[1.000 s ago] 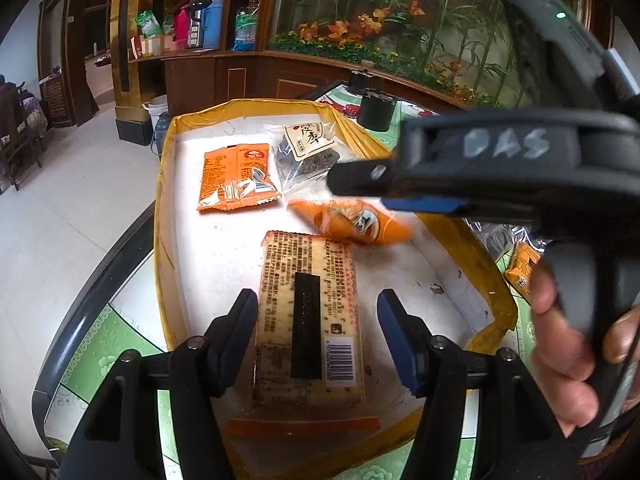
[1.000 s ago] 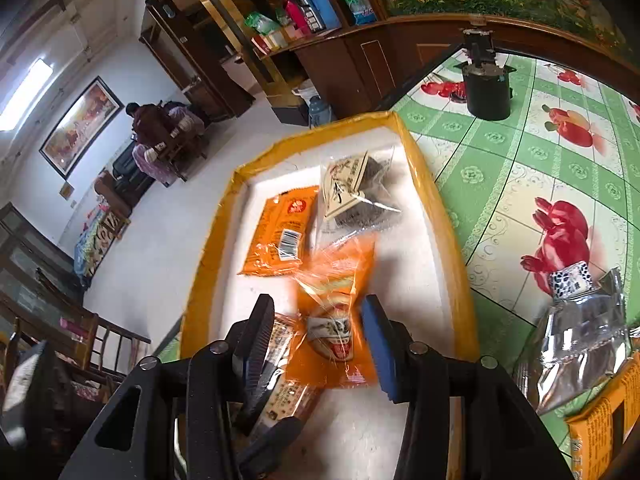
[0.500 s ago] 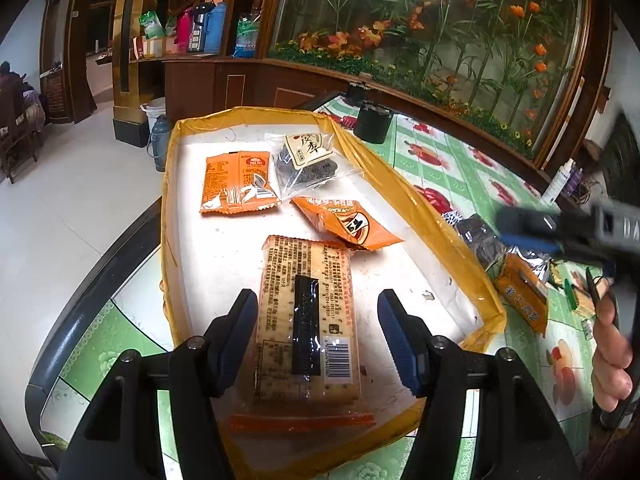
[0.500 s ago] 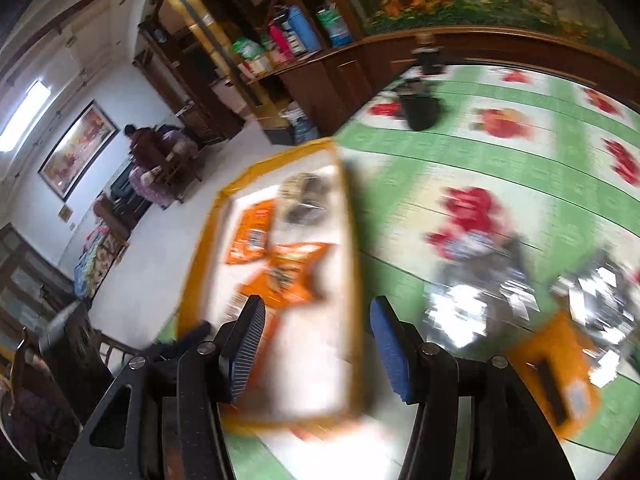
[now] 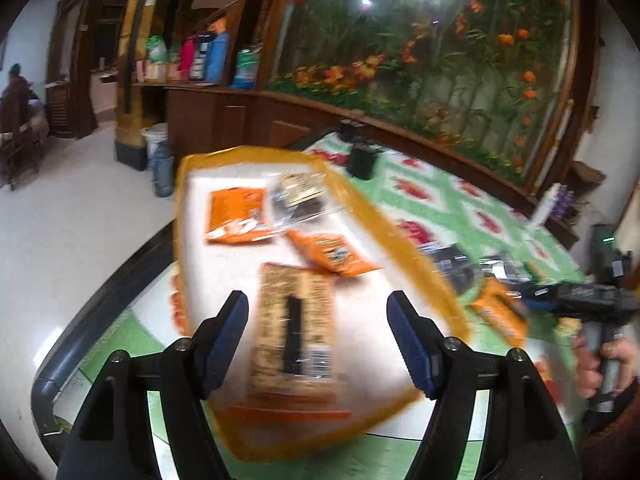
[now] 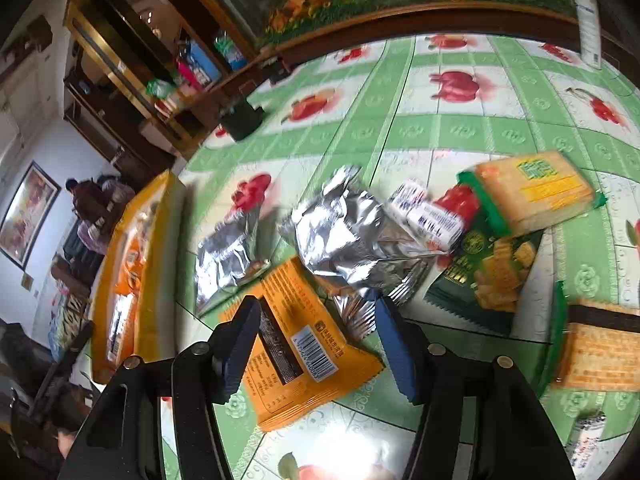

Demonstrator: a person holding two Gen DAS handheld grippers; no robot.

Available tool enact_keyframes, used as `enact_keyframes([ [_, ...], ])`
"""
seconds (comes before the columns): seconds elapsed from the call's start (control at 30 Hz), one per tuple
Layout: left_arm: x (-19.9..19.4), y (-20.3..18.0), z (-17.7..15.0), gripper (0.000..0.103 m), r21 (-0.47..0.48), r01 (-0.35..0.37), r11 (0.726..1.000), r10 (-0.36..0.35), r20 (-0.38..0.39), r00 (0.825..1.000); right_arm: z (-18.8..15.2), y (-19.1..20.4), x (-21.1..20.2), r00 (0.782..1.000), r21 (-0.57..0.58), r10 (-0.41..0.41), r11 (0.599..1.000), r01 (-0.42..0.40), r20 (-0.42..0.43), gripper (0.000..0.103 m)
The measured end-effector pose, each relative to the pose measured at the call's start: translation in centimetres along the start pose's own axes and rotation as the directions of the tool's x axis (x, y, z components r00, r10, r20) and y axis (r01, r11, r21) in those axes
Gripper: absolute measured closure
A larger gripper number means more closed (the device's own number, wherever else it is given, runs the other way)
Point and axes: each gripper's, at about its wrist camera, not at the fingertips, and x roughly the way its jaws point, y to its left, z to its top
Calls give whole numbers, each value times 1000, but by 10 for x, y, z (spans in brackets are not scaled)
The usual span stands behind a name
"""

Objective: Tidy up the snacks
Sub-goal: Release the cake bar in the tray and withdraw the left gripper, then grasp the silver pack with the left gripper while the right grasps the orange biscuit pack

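Right tool hangs with its jaws spread wide and nothing between them, low in the centre of the right wrist view, straddling an orange barcode packet that lies flat on the green-checked worktop. Just above that packet sit two silver foil bags, with a white-wrapped bar, a green cracker pouch and a yellow cracker pack spread toward the right of the frame. The yellow-rimmed tray stands at the left edge. In the left wrist view the left tool is likewise open and empty at lower centre, poised over a long biscuit pack already in the tray, alongside two orange packets and a clear bag of dark snack higher up. The step in hand appears to be fetching the next loose snack. The next move likely calls for lowering the right tool onto the barcode packet, pinching its thin flat edge without catching the foil bag overlapping it, then carrying it left to the tray.
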Motion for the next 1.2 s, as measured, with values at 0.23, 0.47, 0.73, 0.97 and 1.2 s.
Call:
enact_keyframes([
  [0.23,7,-60,37,16,147,143,979,-131,-90,987,-16,44,5,999,-213,-40,977,34,-20,10],
  [0.47,79,-119,45,15,227,224,948,-150,-304,941,-38,70,32,980,-399,-198,897,189,17,17],
  [0.73,125,-139,47,15,149,213,966,-152,-341,928,-22,31,13,984,-203,-172,966,159,-50,29],
  [0.97,166,-156,62,15,147,147,978,-83,-372,924,-24,10,-3,993,-77,-110,991,106,-47,29],
  [1.2,181,-163,42,15,153,160,975,-72,-465,882,-20,-2,-8,996,5,-79,997,79,-49,29],
])
